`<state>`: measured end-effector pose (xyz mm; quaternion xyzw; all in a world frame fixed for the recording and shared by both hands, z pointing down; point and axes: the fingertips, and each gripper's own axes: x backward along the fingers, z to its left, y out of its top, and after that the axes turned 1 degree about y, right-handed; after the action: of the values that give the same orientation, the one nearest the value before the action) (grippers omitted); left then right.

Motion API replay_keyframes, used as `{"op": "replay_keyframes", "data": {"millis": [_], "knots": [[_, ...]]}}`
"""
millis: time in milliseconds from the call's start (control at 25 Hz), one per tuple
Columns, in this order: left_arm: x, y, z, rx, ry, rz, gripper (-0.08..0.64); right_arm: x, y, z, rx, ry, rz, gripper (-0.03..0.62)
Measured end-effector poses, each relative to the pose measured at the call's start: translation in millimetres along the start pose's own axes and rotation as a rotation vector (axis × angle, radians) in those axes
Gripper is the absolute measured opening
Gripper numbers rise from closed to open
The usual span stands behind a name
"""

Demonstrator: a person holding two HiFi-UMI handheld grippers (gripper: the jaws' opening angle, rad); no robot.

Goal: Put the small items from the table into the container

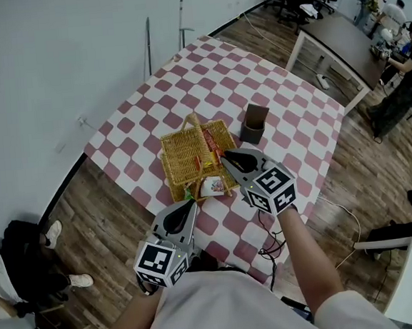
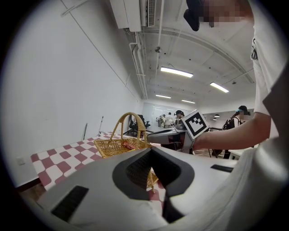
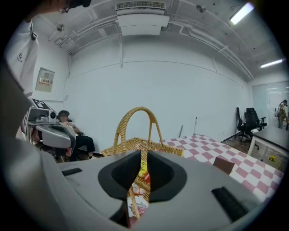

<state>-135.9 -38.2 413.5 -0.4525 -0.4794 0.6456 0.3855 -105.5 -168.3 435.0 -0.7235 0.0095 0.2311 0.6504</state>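
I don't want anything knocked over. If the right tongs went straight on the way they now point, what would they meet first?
Most likely the wicker basket: the right tongs point slightly down at its near rim, though how far off it is remains unclear.

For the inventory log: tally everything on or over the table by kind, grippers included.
Basket: 1
Brown cup: 1
Grippers: 2, the left gripper and the right gripper
Packets: at least 2. They overlap in and by the basket, so the exact count is unclear.
Total: at least 6
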Motion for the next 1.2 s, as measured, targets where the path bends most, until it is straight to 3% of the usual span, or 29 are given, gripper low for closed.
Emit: {"op": "replay_keyframes", "data": {"millis": [360, 1200], "knots": [[-2, 5, -7, -0.005, -0.027, -0.01, -0.011, 16, 1, 7, -0.021, -0.005, -0.02, 0.0], [-13, 11, -30, -0.01, -0.101, -0.026, -0.012, 88, -1, 32, -0.091, -0.06, -0.126, -0.006]]}}
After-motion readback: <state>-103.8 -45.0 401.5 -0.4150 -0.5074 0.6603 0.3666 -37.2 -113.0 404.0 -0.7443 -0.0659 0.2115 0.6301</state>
